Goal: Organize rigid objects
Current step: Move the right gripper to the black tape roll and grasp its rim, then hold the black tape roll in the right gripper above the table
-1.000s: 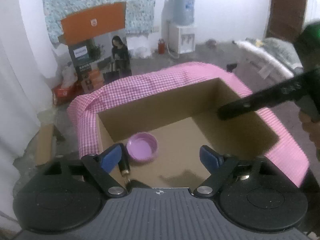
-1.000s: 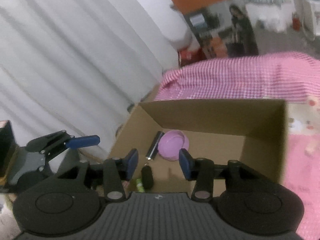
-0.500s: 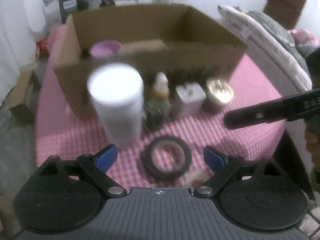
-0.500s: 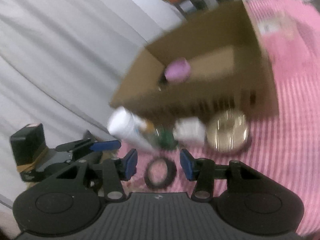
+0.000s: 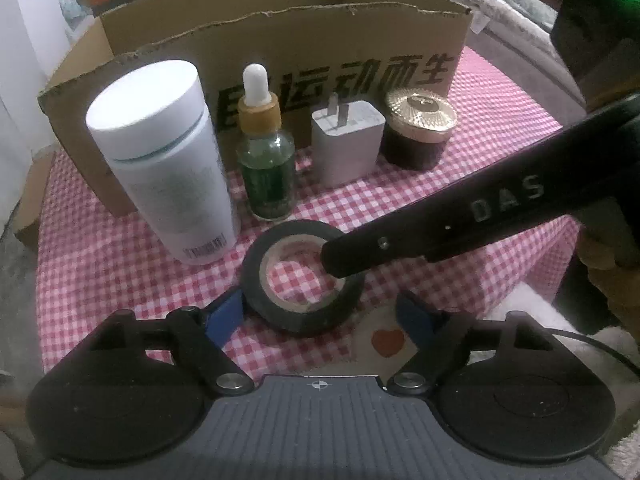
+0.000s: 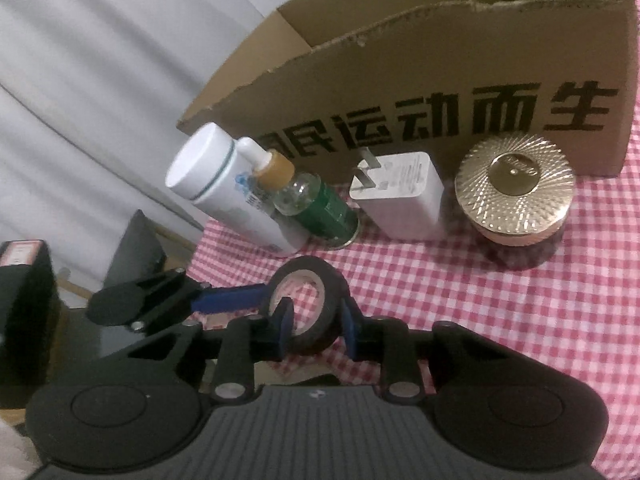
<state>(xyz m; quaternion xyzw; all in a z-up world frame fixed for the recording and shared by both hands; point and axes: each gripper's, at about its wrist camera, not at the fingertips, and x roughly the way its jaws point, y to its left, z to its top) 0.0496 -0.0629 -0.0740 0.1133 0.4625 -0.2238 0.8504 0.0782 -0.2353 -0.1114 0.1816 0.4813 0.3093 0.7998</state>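
A black tape roll [image 5: 300, 276] lies on the pink checked cloth in front of a cardboard box [image 5: 320, 40]. My left gripper [image 5: 320, 318] is open, its blue fingers on either side of the roll's near edge. My right gripper [image 6: 316, 330] is closed on the roll's rim [image 6: 320, 304], one finger inside the hole, one outside; its arm crosses the left wrist view [image 5: 460, 216]. Behind the roll stand a white bottle [image 5: 164, 152], a green dropper bottle [image 5: 264, 160], a white charger [image 5: 346, 140] and a gold-lidded jar [image 5: 418, 128].
The box [image 6: 440, 60] stands open-topped at the back of the table, its inside hidden from here. White curtains [image 6: 100, 60] hang at the left. The table's edge drops off at the left and right of the cloth.
Both grippers have come down from over the box to the tape roll. The right gripper has closed on the roll's rim. The left gripper's fingers now flank the roll.
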